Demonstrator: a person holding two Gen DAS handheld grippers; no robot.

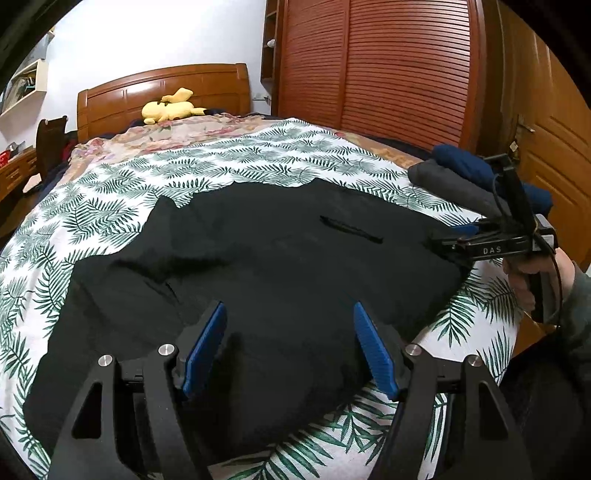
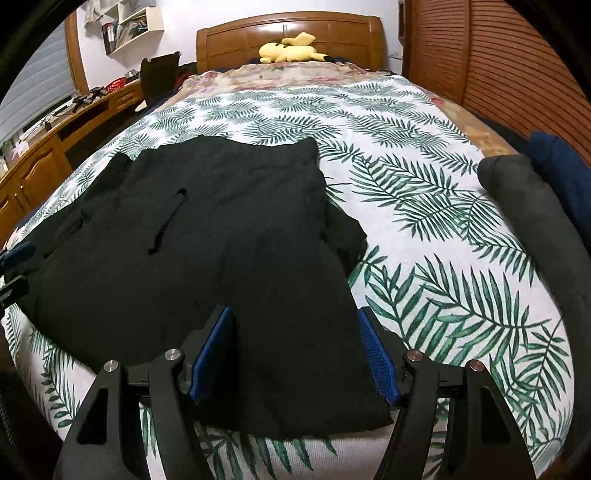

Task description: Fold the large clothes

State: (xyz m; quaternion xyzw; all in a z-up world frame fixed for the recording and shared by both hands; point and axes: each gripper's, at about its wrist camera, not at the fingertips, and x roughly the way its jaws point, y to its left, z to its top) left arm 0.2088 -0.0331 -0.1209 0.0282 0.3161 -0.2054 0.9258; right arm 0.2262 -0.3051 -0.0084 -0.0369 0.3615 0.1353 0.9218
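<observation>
A large black garment point(image 1: 258, 266) lies spread flat on the fern-print bed sheet point(image 1: 110, 206), with a slit pocket facing up. My left gripper point(image 1: 290, 328) hovers open over the garment's near edge, blue pads point(image 1: 205, 347) wide apart and nothing pinched. In the right wrist view the same garment point(image 2: 207, 236) has a folded near-right part lying under and between the open fingers of my right gripper point(image 2: 295, 328). The left wrist view also shows the right gripper point(image 1: 454, 238), held by a hand point(image 1: 524, 280), at the garment's right edge. My left gripper point(image 2: 13, 258) peeks in at the far left.
A stack of folded grey and navy clothes point(image 1: 465, 181) point(image 2: 532, 221) sits at the bed's right edge. A yellow plush toy point(image 1: 170, 109) lies by the wooden headboard point(image 2: 288, 31). Slatted wardrobe doors point(image 1: 388, 74) stand on the right, a wooden desk point(image 2: 55, 147) on the left.
</observation>
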